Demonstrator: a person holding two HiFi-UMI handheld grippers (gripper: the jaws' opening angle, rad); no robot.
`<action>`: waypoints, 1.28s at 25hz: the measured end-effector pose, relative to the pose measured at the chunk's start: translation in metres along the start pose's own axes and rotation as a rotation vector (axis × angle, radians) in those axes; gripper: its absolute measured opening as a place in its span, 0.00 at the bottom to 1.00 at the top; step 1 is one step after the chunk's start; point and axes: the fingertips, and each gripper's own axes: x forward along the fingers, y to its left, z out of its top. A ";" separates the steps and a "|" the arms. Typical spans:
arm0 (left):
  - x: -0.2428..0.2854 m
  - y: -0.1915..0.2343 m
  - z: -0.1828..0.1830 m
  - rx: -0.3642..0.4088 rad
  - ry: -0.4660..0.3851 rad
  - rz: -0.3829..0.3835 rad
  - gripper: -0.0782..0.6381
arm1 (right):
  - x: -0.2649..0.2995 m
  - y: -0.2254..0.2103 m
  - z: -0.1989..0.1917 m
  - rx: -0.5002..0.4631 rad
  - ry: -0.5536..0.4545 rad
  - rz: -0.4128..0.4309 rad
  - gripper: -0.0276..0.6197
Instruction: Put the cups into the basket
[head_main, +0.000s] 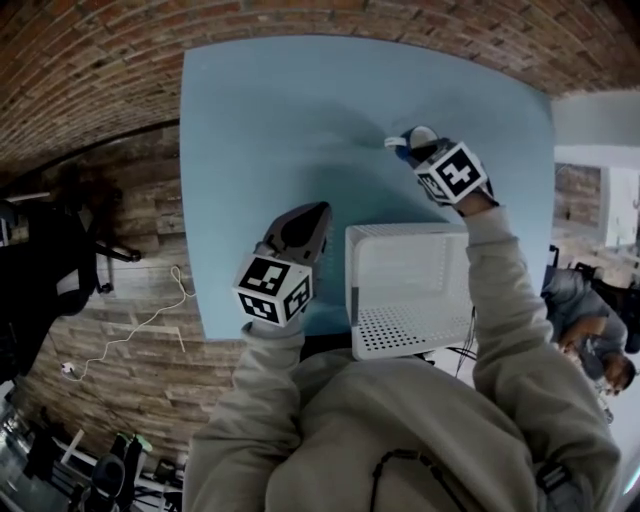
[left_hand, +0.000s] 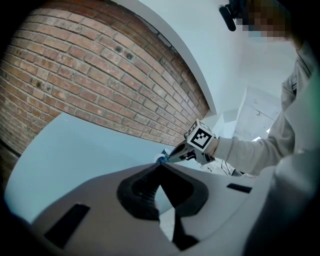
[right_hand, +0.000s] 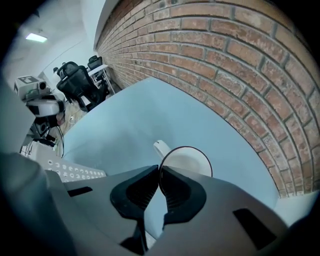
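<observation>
Your right tool (right_hand: 159, 175) pinches the cup (right_hand: 192, 162) by its rim.
The basket (head_main: 400, 340) sits at the desk (head_main: 270, 130) near edge, toward you from cup; left tool (left_hand: 159, 169) closed, empty.

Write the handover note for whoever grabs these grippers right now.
Left gripper: shut, empty, hovering left of the basket.
Right gripper: shut on the rim of the white cup, which sits on the blue table beyond the basket.
Done: nothing; no cup shows in the basket.
Left: lift this cup, carry it back and set it in the basket. No other cup is in view.
</observation>
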 end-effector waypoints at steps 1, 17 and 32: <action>-0.002 -0.004 0.002 0.008 -0.001 -0.005 0.10 | -0.009 0.000 0.003 -0.002 -0.011 -0.006 0.10; -0.032 -0.107 0.068 0.220 -0.063 -0.128 0.10 | -0.184 0.023 0.014 -0.012 -0.179 -0.137 0.10; -0.041 -0.163 0.078 0.339 -0.051 -0.173 0.10 | -0.244 0.064 -0.010 -0.047 -0.237 -0.152 0.10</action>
